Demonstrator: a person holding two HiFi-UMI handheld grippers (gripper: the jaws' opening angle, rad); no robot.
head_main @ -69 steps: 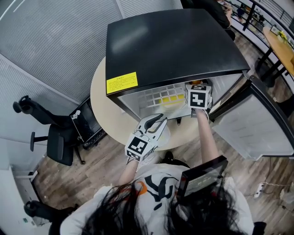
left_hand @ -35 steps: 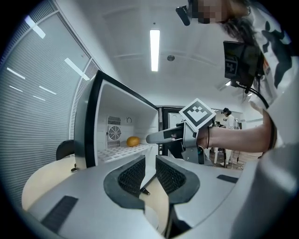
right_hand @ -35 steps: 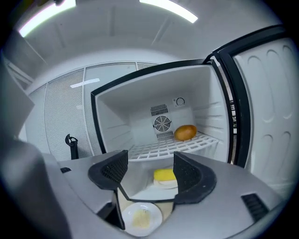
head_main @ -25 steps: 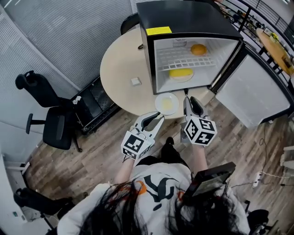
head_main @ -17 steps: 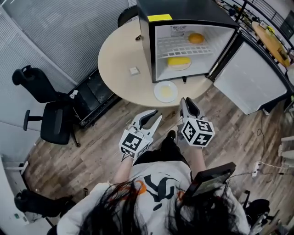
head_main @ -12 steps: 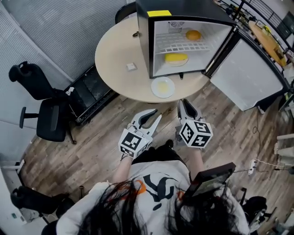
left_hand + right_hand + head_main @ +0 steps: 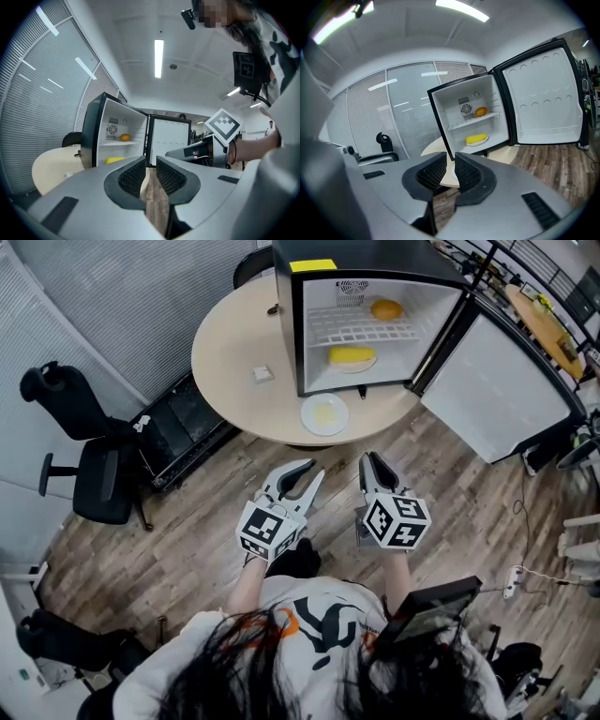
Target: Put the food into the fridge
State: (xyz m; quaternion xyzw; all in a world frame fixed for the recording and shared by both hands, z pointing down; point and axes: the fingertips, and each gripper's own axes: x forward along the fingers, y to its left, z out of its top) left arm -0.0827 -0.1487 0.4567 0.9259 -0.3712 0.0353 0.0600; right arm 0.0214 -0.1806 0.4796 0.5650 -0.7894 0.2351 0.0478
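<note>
The black mini fridge (image 7: 375,254) stands open on the round table (image 7: 234,343), its door (image 7: 487,390) swung to the right. An orange (image 7: 385,308) sits on the upper shelf, and yellow food on a plate (image 7: 352,356) sits on the fridge floor. An empty white plate (image 7: 324,413) lies on the table in front. My left gripper (image 7: 312,468) and right gripper (image 7: 368,460) hang side by side over the wood floor, well short of the table. Both are shut and hold nothing. The right gripper view shows the orange (image 7: 481,111) and yellow food (image 7: 476,138) beyond its jaws.
A black office chair (image 7: 84,474) stands at the left, with a dark case (image 7: 187,427) under the table edge. A small white item (image 7: 263,374) lies on the table. A power strip (image 7: 514,582) rests on the floor at the right.
The right gripper has come out of the fridge. Both grippers and the view have drawn back from the table to above the floor. The right jaws have narrowed.
</note>
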